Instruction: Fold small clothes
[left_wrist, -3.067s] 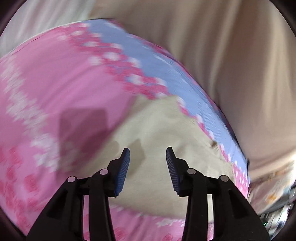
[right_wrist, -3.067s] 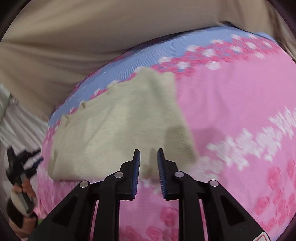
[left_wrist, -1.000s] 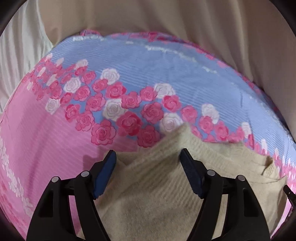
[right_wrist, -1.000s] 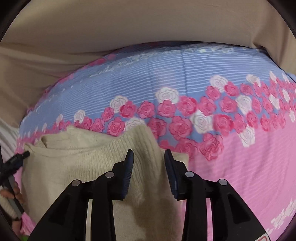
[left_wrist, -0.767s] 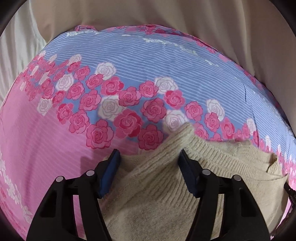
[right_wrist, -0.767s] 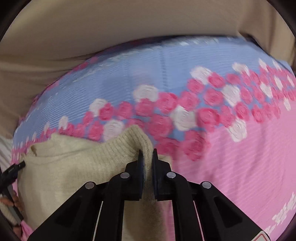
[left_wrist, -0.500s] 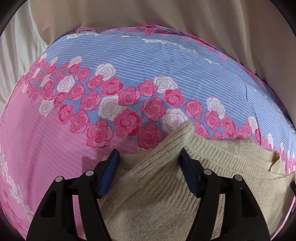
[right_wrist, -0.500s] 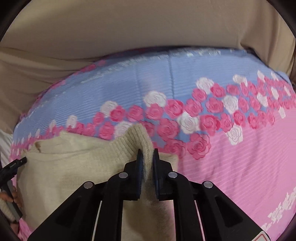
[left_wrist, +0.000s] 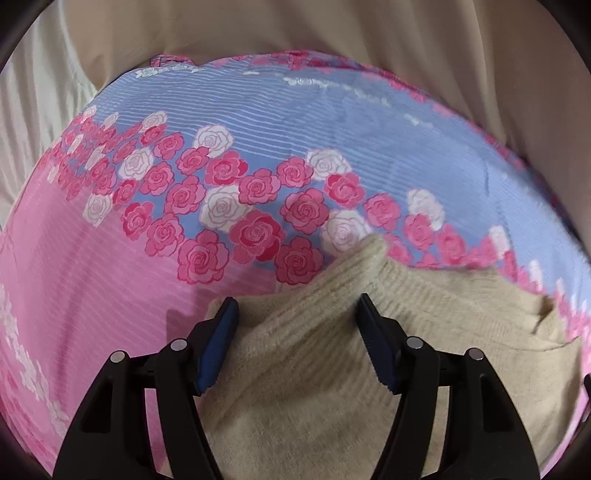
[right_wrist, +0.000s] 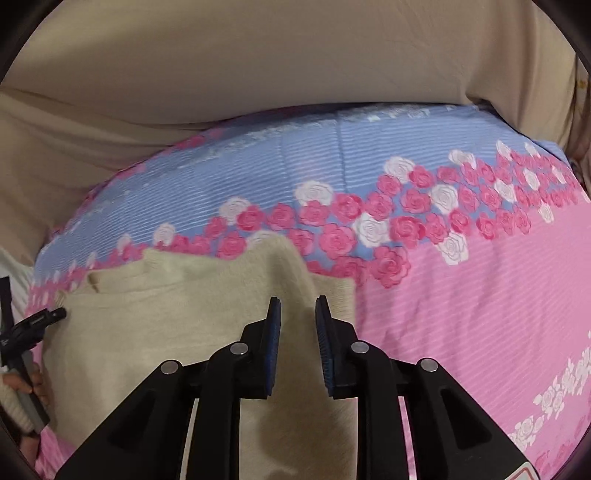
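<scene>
Sweater (left_wrist: 332, 369): cream knit lying on the rose-print bedsheet (left_wrist: 110, 280), long axis running left to right between the two grippers.
Left gripper (left_wrist: 295, 314): spread wide, straddling a raised ridge.
Right gripper (right_wrist: 297, 314): slightly apart (nothing pinched), over the sweater's right end, nearer that edge.

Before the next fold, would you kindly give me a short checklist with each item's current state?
1. Left claw open, straddling the sweater fold: ok.
2. Right claw open, knit between its pads, not clamped: ok.
3. Sweater lying on the bedsheet, not hanging off the edge: ok.
4. Raised ridge of knit between the left pads, not flat: not ok.
5. Sweater's near edge aligned: cannot tell, hidden below the frames.
6. Neckline lying smooth: cannot tell, blurred.
</scene>
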